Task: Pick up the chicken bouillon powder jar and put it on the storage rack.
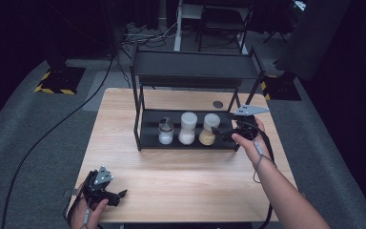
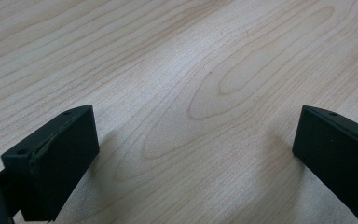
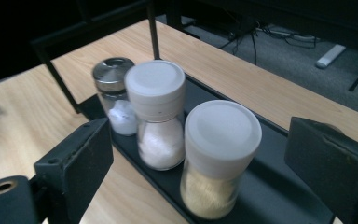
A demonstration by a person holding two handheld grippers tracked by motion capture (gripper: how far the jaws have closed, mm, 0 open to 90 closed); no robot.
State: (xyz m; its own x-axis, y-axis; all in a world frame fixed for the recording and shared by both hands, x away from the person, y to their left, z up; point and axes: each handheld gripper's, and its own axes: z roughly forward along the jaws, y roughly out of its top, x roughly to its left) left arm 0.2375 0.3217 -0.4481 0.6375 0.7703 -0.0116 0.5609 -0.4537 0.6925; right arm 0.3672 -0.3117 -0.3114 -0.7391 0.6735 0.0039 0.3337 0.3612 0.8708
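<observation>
Right tool [image 1: 225, 132] released, at 3 o'clock of tan-filled jar [image 1: 209, 129] on rack shelf [image 1: 148, 131]. Left tool [image 1: 116, 195] released over table [image 1: 181, 171].

The counter [image 1: 181, 176] is pale matt wood with clear grain. The rack [image 1: 145, 136] is matt black metal. Three clear glossy jars: two [image 3: 213, 154] [image 3: 157, 114] with matt white plastic caps, one [image 3: 114, 95] with a shiny metal lid.
</observation>
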